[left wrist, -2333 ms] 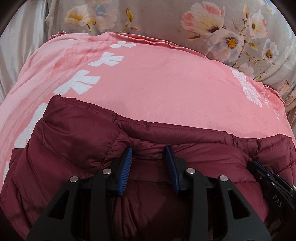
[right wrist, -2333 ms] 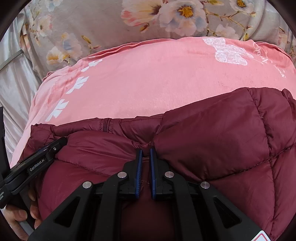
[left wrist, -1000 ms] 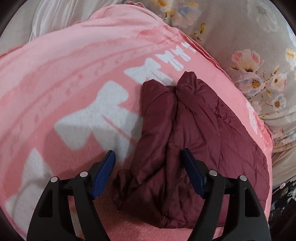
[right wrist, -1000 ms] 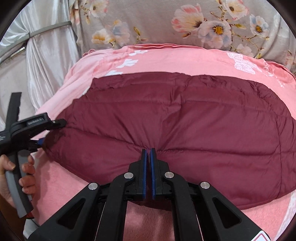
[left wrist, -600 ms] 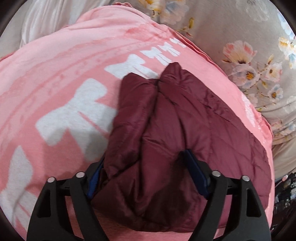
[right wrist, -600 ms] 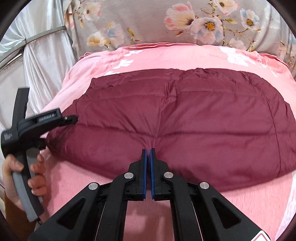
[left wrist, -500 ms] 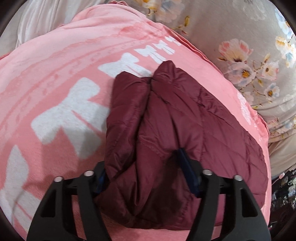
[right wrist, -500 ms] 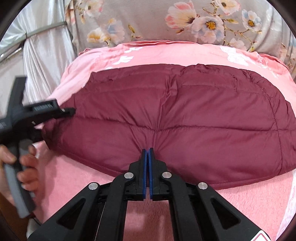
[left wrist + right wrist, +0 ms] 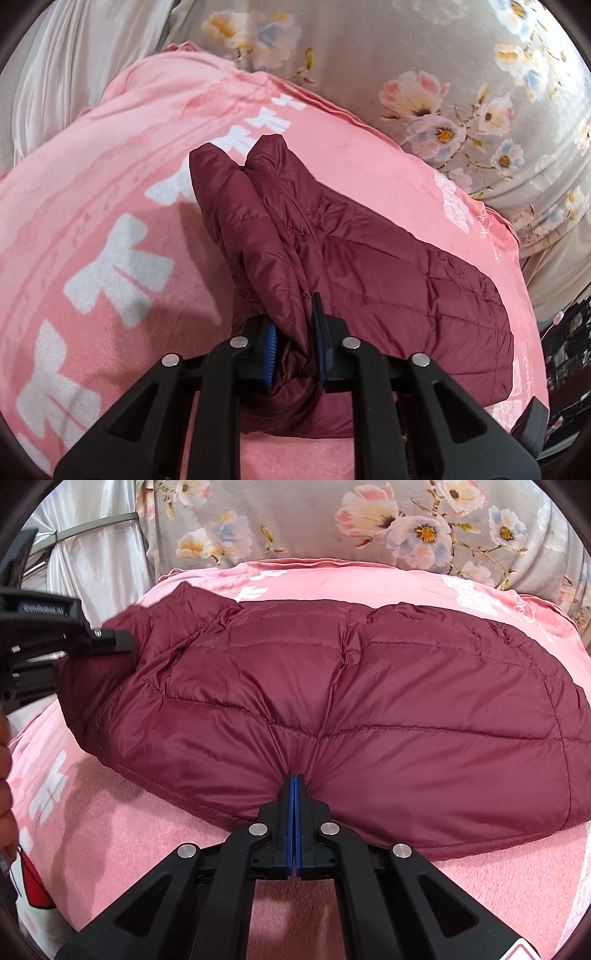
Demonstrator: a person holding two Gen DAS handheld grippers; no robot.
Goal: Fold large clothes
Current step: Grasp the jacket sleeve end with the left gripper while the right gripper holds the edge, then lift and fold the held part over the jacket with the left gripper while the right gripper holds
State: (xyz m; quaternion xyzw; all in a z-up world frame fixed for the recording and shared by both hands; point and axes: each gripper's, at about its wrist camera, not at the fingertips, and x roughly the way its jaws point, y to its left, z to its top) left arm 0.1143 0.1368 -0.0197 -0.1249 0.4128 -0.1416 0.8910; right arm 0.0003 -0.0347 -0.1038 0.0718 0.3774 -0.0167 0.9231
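Observation:
A maroon quilted puffer jacket [image 9: 369, 709] lies folded on a pink blanket [image 9: 129, 849]. My right gripper [image 9: 294, 786] is shut on the jacket's near edge at its middle. In the left wrist view my left gripper [image 9: 294, 332] is shut on the bunched left end of the jacket [image 9: 369, 266], which is lifted a little off the pink blanket [image 9: 74, 192]. The left gripper also shows in the right wrist view [image 9: 107, 640], at the jacket's left end.
The pink blanket has white bow prints [image 9: 118, 269]. A grey floral sheet [image 9: 369, 520] lies beyond it. A pale curtain [image 9: 96, 554] hangs at the far left. The blanket's left edge drops off near my left hand.
My left gripper has closed on the jacket's left end, which was between open jaws before, and raised it. My right gripper has stayed shut on the near edge.

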